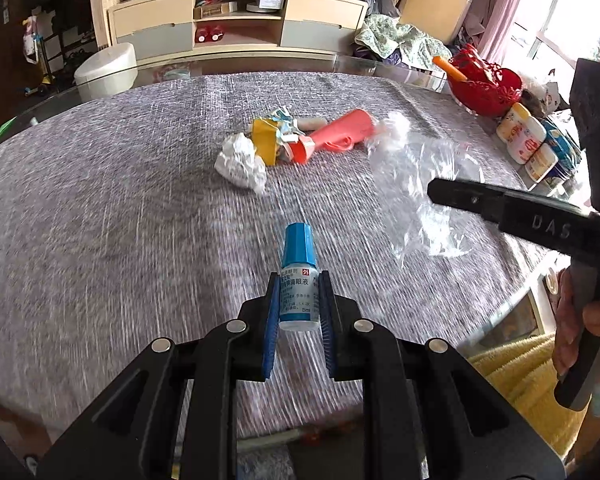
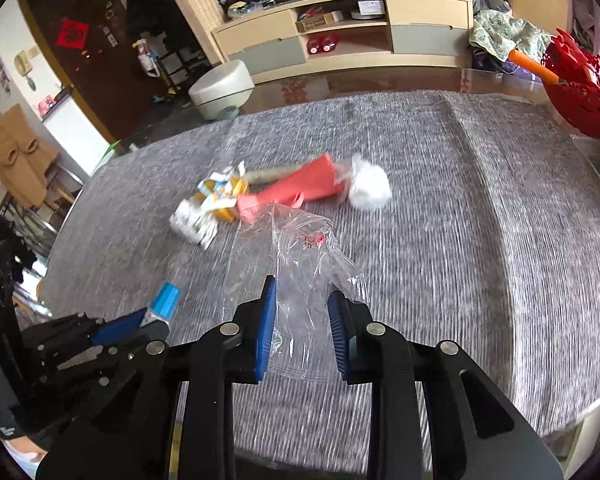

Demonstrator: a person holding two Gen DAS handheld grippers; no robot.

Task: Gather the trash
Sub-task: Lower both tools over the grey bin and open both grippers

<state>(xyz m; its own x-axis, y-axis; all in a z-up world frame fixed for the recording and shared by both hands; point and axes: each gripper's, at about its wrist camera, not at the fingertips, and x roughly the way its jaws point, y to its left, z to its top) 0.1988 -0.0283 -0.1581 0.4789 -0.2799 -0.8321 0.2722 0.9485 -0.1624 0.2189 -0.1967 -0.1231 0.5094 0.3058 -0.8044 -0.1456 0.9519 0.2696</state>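
My left gripper [image 1: 298, 280] is shut on a small eye-drop bottle [image 1: 297, 252] with a blue cap, held above the grey tablecloth [image 1: 100, 208]. The right wrist view shows that same gripper [image 2: 156, 316] and bottle [image 2: 165, 300] at the lower left. My right gripper [image 2: 302, 292] is shut on a crumpled clear plastic bag [image 2: 296, 248], which hangs from its fingers [image 1: 480, 200] in the left wrist view. Farther back lies a pile: crumpled white paper [image 1: 240, 162], a yellow wrapper [image 1: 266, 140], a coral plastic piece [image 1: 340, 132] and a white wad [image 1: 388, 128].
A red lattice basket [image 1: 484, 84] and some small bottles [image 1: 526, 140] stand at the table's right edge. A person's hand [image 1: 580, 328] grips the right tool's handle. Beyond the glass table edge are a white stool [image 1: 106, 70] and a low cabinet [image 1: 236, 28].
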